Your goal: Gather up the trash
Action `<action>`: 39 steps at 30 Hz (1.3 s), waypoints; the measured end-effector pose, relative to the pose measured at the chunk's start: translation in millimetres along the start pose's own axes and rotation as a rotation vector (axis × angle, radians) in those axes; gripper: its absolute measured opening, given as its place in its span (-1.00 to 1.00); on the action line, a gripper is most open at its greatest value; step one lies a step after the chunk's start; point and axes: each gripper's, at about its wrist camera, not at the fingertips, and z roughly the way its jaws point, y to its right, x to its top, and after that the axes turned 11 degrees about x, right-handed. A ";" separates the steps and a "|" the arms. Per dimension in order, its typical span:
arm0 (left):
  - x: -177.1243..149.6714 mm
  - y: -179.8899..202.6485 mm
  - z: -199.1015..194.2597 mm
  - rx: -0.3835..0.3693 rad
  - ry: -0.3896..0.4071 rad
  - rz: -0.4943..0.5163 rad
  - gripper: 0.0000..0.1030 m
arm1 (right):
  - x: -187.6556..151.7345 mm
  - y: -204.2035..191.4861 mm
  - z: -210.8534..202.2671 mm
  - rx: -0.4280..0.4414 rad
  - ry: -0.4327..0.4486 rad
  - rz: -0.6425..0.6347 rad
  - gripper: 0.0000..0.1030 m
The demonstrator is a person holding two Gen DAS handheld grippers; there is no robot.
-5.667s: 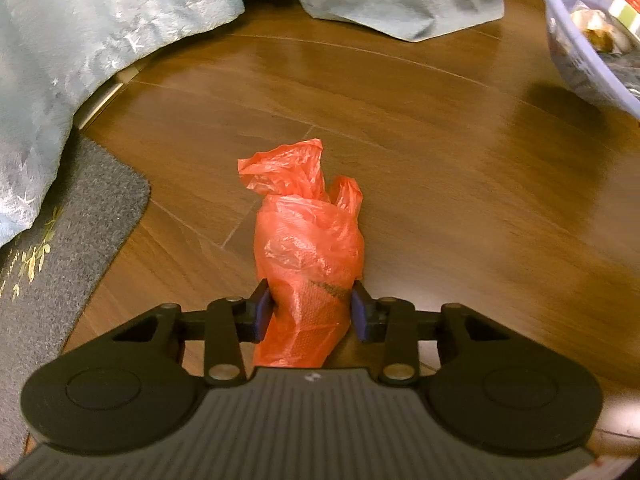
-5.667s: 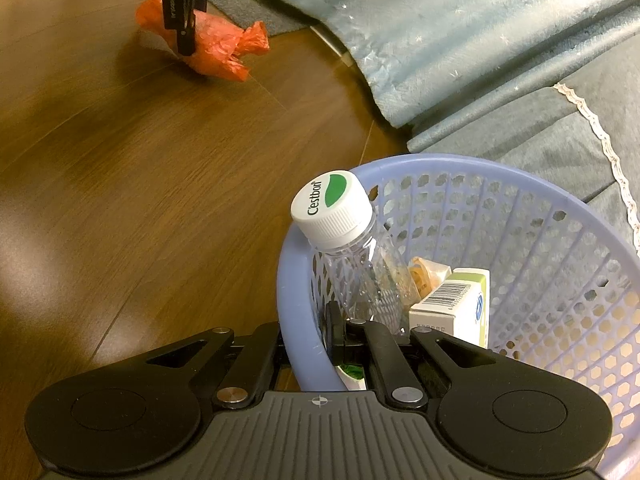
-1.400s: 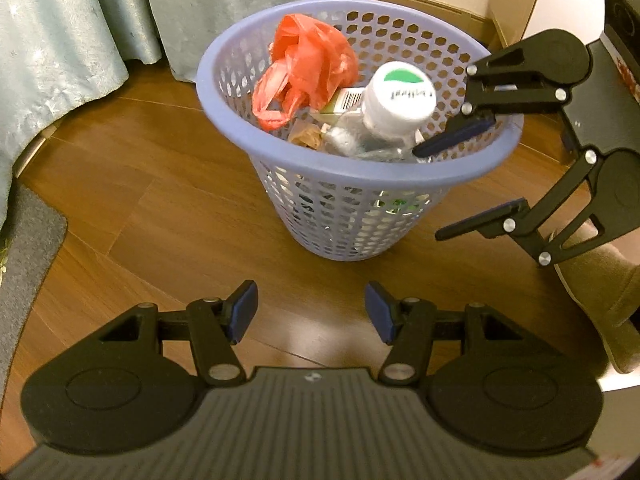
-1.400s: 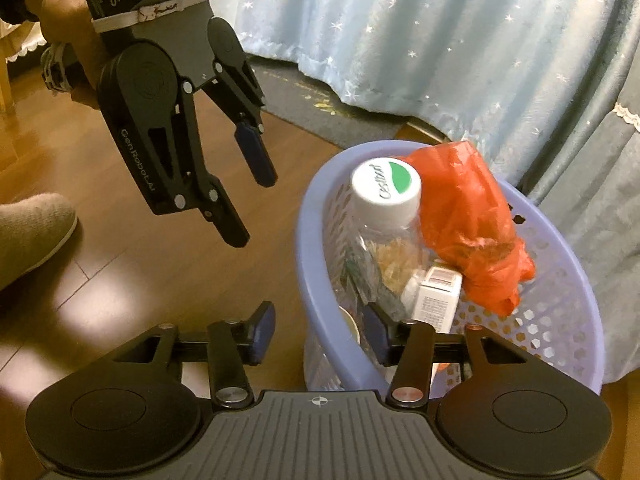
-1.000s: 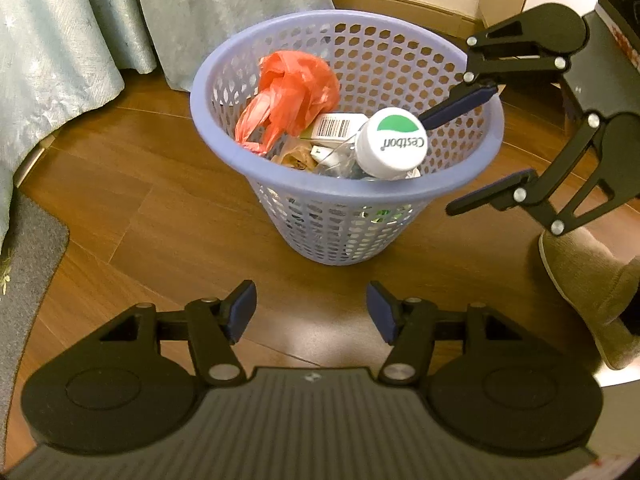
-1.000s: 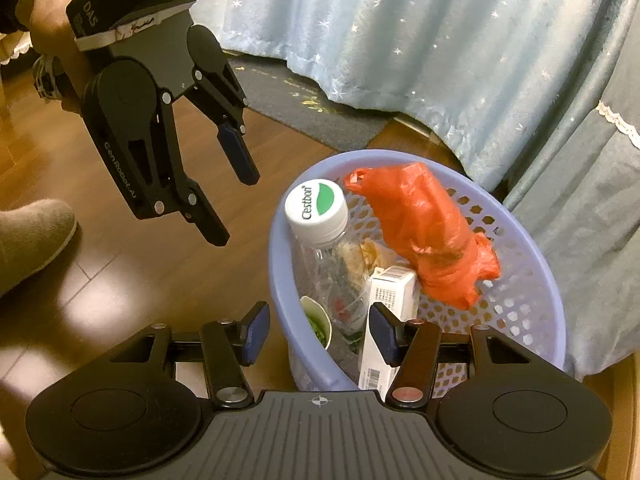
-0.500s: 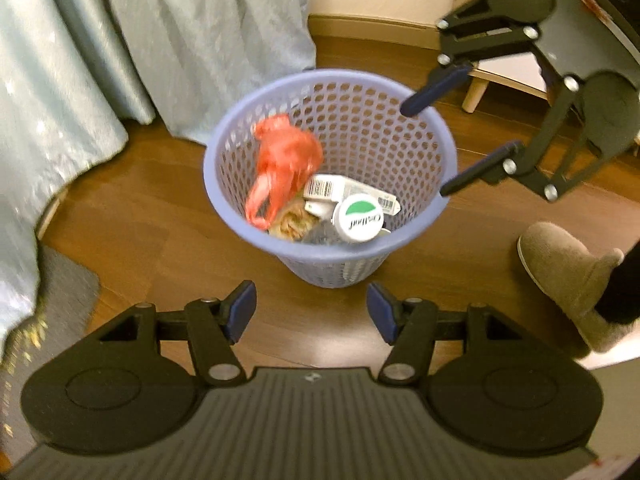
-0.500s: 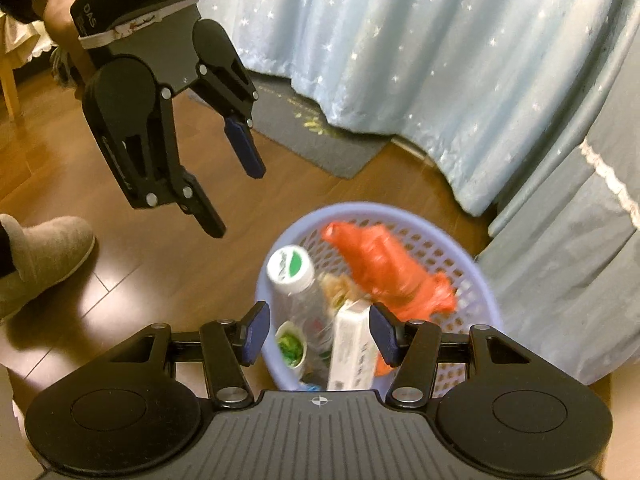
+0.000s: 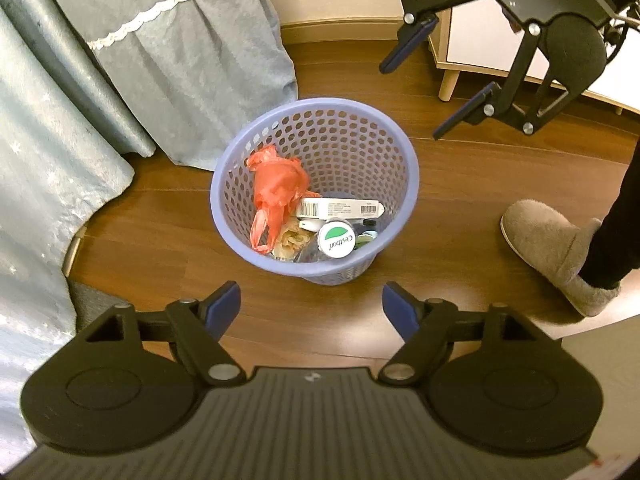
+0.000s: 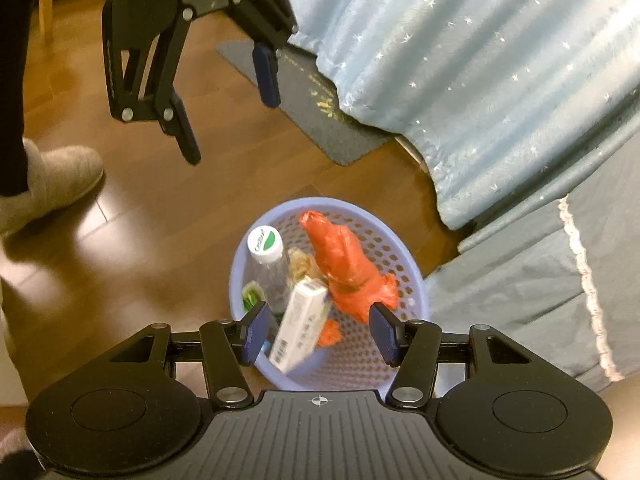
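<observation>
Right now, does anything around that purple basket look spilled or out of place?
Nothing stands out. The basket stands upright on the wood floor, with the orange bag, bottle and carton inside.

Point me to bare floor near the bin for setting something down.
Free: the floor between bin and slipper, and the strip between the bin and the left gripper. Crowded: behind and left, where the curtains hang close to the bin, and the mat in the corner.

Glossy brown wood floor (image 9: 480, 184), star-speckled blue curtain (image 10: 480, 60), dark mat (image 10: 320, 112), pale wooden furniture leg (image 9: 447, 84).
</observation>
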 end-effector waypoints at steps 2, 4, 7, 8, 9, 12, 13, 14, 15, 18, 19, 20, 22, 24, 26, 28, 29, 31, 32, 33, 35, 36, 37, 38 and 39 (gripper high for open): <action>4.6 4.6 -8.8 0.010 0.003 0.006 0.52 | 0.5 -1.4 -4.4 -0.017 -0.006 0.026 0.02; 8.3 9.3 -17.1 0.017 0.007 0.002 0.55 | 2.1 -5.1 -7.3 -0.038 -0.015 0.053 0.02; 10.8 17.3 -29.4 0.029 0.011 -0.016 0.62 | 7.1 -11.0 -10.2 -0.064 -0.029 0.111 0.02; 10.4 19.1 -32.9 0.034 0.015 -0.031 0.63 | 8.0 -12.3 -10.8 -0.066 -0.033 0.139 0.02; 9.7 19.5 -35.7 0.035 0.017 -0.056 0.65 | 7.6 -14.0 -11.0 -0.072 -0.035 0.171 0.02; 5.9 21.5 -41.3 0.051 0.011 -0.124 0.72 | 10.1 -15.5 -13.7 -0.100 -0.035 0.298 0.02; 3.4 22.6 -42.7 0.063 0.009 -0.156 0.75 | 10.3 -15.6 -12.8 -0.103 -0.034 0.344 0.02; 2.9 23.1 -43.7 0.068 0.001 -0.179 0.77 | 11.5 -15.7 -12.1 -0.104 -0.039 0.378 0.02; 1.5 24.1 -44.9 0.072 -0.002 -0.200 0.79 | 10.4 -17.0 -10.9 -0.108 -0.048 0.408 0.02; -7.2 26.2 -47.4 0.111 -0.001 -0.281 0.87 | 6.9 -16.9 -11.3 -0.132 -0.070 0.517 0.02; -10.4 25.9 -46.8 0.120 -0.008 -0.317 0.88 | 4.5 -15.6 -12.8 -0.138 -0.072 0.570 0.02; -13.6 25.2 -46.2 0.124 -0.012 -0.355 0.89 | 1.7 -14.2 -14.7 -0.141 -0.071 0.630 0.02; -20.3 23.8 -44.4 0.158 -0.017 -0.434 0.92 | -6.0 -11.9 -19.5 -0.149 -0.063 0.751 0.02; -26.5 21.0 -41.9 0.179 -0.039 -0.525 0.93 | -12.6 -11.4 -21.9 -0.161 -0.063 0.845 0.02; -32.1 17.1 -39.8 0.183 -0.044 -0.620 0.96 | -16.5 -12.7 -23.3 -0.172 -0.066 0.909 0.02; -33.5 16.5 -36.2 0.185 -0.055 -0.648 0.97 | -20.1 -14.3 -24.0 -0.172 -0.069 0.949 0.02; -31.7 17.4 -34.8 0.186 -0.049 -0.639 0.97 | -21.0 -14.6 -23.7 -0.171 -0.067 0.970 0.02; -27.9 17.5 -33.4 0.203 -0.043 -0.633 0.97 | -23.7 -13.8 -26.6 -0.169 -0.044 1.014 0.02; -27.3 17.8 -33.2 0.207 -0.042 -0.643 0.97 | -25.1 -12.7 -27.8 -0.169 -0.032 1.036 0.02; -27.1 17.8 -33.3 0.203 -0.039 -0.660 0.97 | -24.9 -11.4 -28.6 -0.171 -0.023 1.059 0.03; -22.7 16.0 -30.8 0.192 -0.038 -0.701 0.97 | -25.5 -8.3 -28.9 -0.172 -0.008 1.085 0.06; -22.0 15.6 -29.5 0.189 -0.036 -0.719 0.97 | -25.4 -6.3 -29.3 -0.175 0.001 1.101 0.09; -20.8 14.4 -27.3 0.184 -0.035 -0.737 0.97 | -25.9 -4.3 -29.7 -0.174 0.011 1.116 0.11; -19.4 14.3 -25.7 0.180 -0.034 -0.747 0.97 | -27.1 -2.1 -30.0 -0.170 0.023 1.132 0.17; -18.2 14.9 -23.9 0.185 -0.037 -0.746 0.97 | -28.4 0.6 -29.3 -0.166 0.031 1.152 0.26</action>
